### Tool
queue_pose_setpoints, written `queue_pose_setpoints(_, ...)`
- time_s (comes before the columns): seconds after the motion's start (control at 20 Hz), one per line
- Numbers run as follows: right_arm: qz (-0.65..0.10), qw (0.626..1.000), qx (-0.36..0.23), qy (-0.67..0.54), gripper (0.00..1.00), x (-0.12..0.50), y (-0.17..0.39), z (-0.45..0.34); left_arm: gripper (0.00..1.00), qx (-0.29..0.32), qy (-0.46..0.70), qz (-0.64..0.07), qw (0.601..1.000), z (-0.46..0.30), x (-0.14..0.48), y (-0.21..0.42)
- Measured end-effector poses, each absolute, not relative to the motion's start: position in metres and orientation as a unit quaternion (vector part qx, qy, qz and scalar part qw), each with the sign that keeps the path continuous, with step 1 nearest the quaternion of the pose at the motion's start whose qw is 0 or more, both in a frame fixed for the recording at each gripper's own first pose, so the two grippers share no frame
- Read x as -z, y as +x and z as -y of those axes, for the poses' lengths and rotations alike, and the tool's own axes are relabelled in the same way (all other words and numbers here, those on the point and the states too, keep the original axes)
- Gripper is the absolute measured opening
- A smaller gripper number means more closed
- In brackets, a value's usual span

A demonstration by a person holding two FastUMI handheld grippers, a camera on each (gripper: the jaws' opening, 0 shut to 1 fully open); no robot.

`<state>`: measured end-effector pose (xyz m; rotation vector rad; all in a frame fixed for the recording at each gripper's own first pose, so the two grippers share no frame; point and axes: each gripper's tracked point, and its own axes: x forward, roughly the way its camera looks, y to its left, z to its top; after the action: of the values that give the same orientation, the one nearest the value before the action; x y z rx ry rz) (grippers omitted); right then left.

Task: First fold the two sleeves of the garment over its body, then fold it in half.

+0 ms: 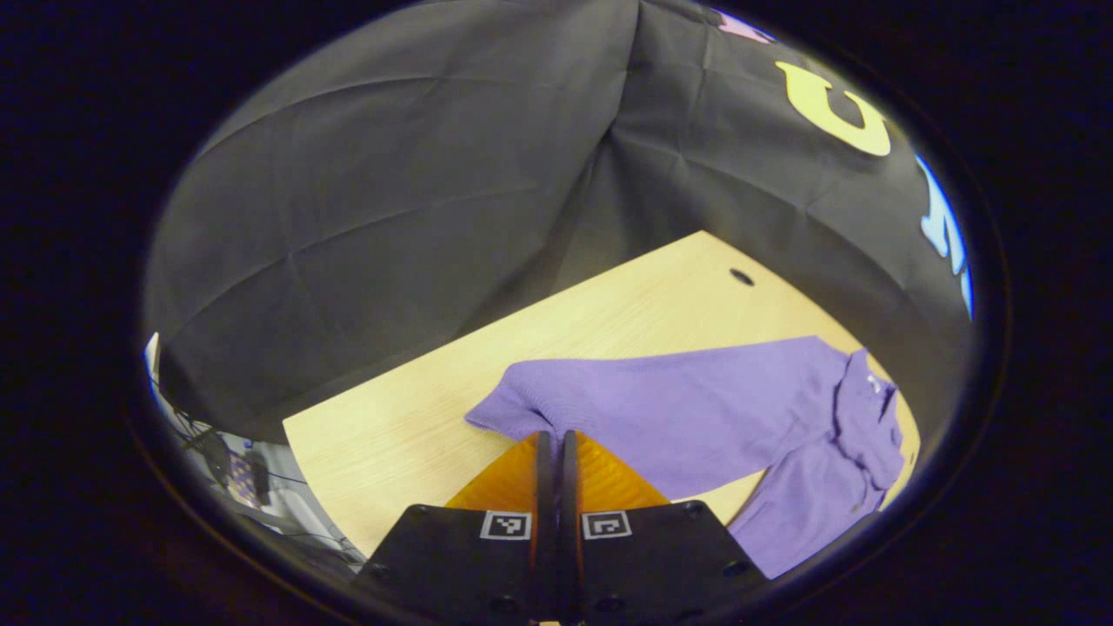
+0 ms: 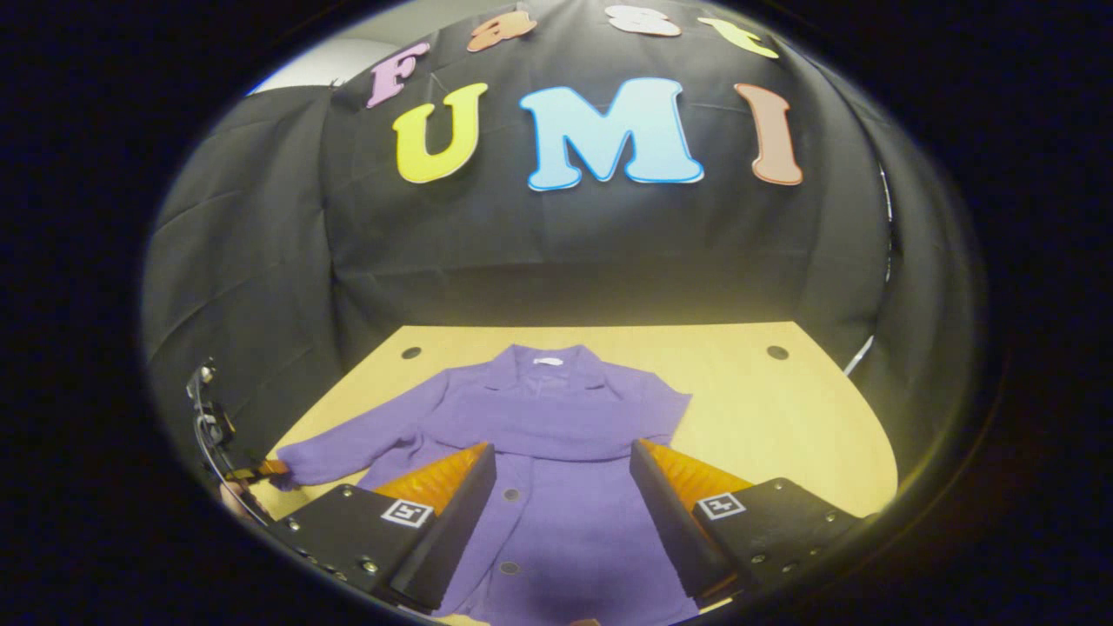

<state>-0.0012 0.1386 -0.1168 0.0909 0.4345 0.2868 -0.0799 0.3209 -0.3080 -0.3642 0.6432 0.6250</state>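
Observation:
A purple buttoned garment [image 2: 556,513] lies flat on the wooden table [image 2: 783,426], collar [image 2: 543,358] toward the booth wall. One sleeve [image 2: 574,435] lies across its chest. The other sleeve [image 2: 365,439] stretches out sideways to the table's left edge. In the left gripper view that outstretched sleeve [image 1: 678,391] runs from the body [image 1: 809,496] to its cuff [image 1: 504,404], and my left gripper [image 1: 556,437] is shut on the cuff. The left gripper [image 2: 256,472] also shows at the cuff in the right gripper view. My right gripper [image 2: 563,458] hovers open over the garment's front, nothing between its fingers.
Round cable holes [image 2: 410,352] [image 2: 776,352] sit near the table's far corners. Bare wood lies to the right of the garment. Past the table's edge in the left gripper view, cables and gear [image 1: 235,469] lie on the floor.

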Motion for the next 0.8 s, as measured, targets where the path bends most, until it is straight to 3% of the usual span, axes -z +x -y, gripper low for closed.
queue_pose_setpoints(0.4,-0.223,0.967,-0.112,0.055,0.94,0.132,0.003,-0.095,0.07,-0.193,-0.155,-0.264,0.932,-0.227,0.233,0.009)
queue_pose_setpoints(0.8,-0.24,0.964,-0.084,0.071,0.95,0.154,0.004,-0.048,0.07,-0.073,-0.112,-0.272,0.953,-0.078,0.217,0.083)
